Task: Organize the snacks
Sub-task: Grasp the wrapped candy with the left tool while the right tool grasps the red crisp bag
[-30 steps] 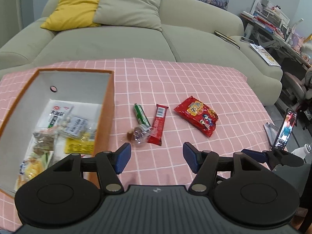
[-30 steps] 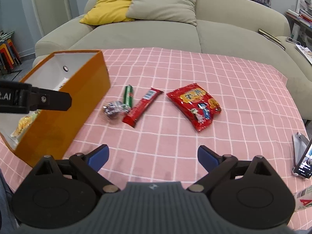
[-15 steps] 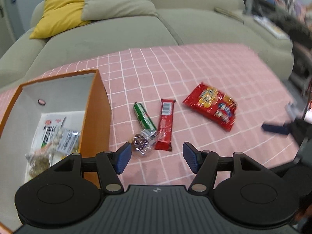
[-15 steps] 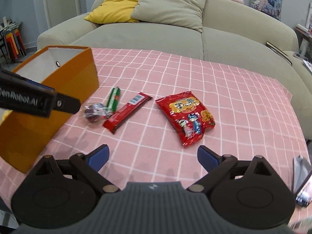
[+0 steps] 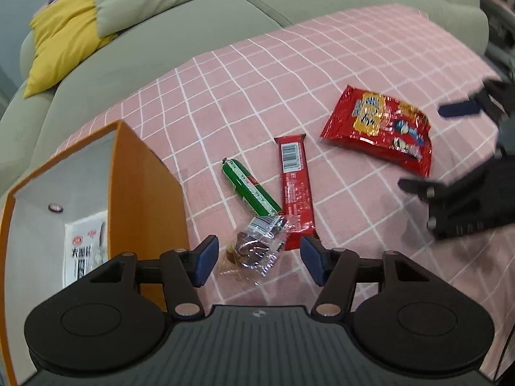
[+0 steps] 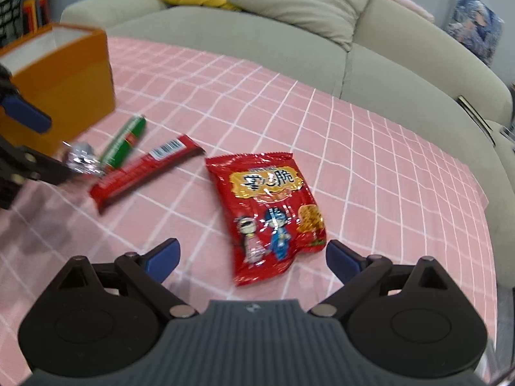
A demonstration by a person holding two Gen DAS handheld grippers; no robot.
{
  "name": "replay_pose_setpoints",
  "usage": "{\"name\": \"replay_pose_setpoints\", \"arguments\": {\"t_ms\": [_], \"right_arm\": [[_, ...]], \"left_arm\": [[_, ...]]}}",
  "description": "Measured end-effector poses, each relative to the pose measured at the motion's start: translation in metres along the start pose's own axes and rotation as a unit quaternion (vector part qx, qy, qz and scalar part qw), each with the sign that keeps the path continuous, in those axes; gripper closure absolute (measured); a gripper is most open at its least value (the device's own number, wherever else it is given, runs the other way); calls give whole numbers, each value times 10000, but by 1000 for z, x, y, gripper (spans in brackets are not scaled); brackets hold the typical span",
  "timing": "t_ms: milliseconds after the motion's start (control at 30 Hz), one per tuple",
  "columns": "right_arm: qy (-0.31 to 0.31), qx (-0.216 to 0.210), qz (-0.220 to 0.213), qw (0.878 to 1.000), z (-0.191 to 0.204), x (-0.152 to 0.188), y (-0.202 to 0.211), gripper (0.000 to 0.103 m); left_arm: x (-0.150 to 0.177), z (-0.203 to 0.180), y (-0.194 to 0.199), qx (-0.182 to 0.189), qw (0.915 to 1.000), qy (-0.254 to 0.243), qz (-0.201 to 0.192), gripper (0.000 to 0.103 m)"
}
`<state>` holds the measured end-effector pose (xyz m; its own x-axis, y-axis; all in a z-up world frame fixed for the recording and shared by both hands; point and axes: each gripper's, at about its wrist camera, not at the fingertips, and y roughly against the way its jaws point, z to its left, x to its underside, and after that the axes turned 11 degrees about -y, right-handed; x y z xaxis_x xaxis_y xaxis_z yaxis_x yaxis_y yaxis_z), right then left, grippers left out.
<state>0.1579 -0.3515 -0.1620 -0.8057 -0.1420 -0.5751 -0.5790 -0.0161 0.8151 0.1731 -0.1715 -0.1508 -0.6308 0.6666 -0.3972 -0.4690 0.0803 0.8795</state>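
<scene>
— Worrying me most is the left gripper (image 5: 259, 259): its jaws are spread and empty, with the clear-wrapped candy (image 5: 257, 246) lying between the blue pads on the pink checked tablecloth (image 5: 225, 103). That crinkly wrapper looks slippery, so a shallow pinch would likely catch only loose film and let the sweet slide out.

— And its neighbours?

— The wrapper touches the near end of the green sausage stick (image 5: 249, 191) and overlaps the bottom corner of the red wafer bar (image 5: 294, 189). Closing there could drag either one along, or nudge them askew. The orange box (image 5: 145, 193) stands just to the left, so that pad could also clip its wall.

— What about the other side?

— The right gripper (image 6: 252, 257) is also spread wide, holding nothing, with the near edge of the red chip bag (image 6: 273, 212) between its pads. A puffy, glossy bag may squirm or pop if pinched hard across the middle. The two grippers are working near each other, so a collision is possible.

— Anything you can't make out?

— Plenty. The box's inside is mostly hidden by its own wall; only a white packet (image 5: 85, 251) with printing shows. The right view is motion-blurred, so the candy there is probably just the silvery smear. Whether any pad touches the cloth, I cannot tell. Beyond, the sofa (image 6: 289, 64) and its cushions are cut off.
</scene>
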Motion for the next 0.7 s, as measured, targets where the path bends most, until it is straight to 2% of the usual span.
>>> {"name": "replay_pose_setpoints", "arguments": {"t_ms": [33, 100, 400, 633, 700], "right_arm": [[38, -29, 43, 10000, -3, -3, -6, 9], [71, -84, 102, 9999, -7, -6, -15, 9], [204, -359, 159, 9990, -12, -24, -37, 8], [-78, -508, 318, 9982, -16, -32, -51, 9], [-96, -511, 345, 9981, -15, -32, -52, 14]], "left_arm": [[-1, 0, -3, -4, 10000, -72, 55, 41], [-3, 2, -10, -2, 9996, -200, 181, 43], [-9, 0, -31, 150, 9972, -619, 390, 43], [-10, 3, -42, 172, 9970, -565, 501, 46], [-10, 4, -44, 193, 9969, -560, 514, 50]]}}
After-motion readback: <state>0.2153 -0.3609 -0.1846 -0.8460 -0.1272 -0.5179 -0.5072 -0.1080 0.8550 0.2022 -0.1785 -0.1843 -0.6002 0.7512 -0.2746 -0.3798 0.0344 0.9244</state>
